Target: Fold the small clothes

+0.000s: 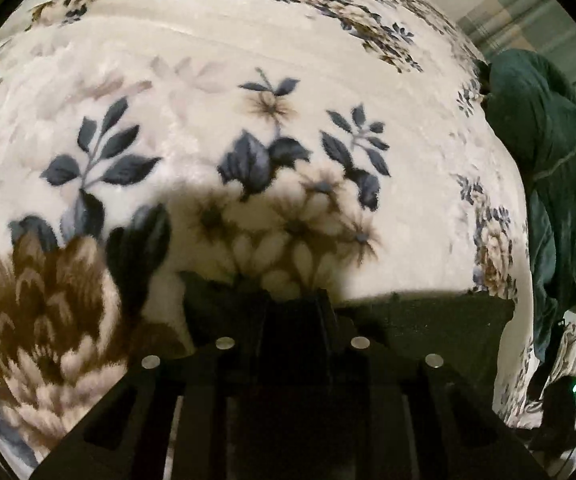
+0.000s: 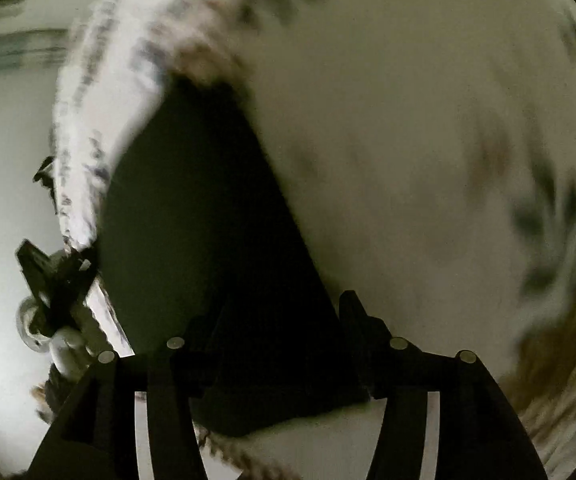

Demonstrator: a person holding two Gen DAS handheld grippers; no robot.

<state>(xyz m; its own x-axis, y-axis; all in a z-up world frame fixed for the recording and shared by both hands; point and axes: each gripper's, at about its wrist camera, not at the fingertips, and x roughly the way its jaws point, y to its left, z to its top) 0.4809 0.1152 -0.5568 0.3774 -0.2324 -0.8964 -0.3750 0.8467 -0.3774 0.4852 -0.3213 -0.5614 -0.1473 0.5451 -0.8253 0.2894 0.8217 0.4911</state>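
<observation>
Left wrist: plush floral blanket (image 1: pixel 248 80), crumpled dark-green garment (image 1: pixel 548 160).

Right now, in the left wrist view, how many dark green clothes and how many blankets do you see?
Dark green clothes: 2, a heap at the right edge and a piece at the left gripper.
Floral blanket: 1.
Total: 3.
</observation>
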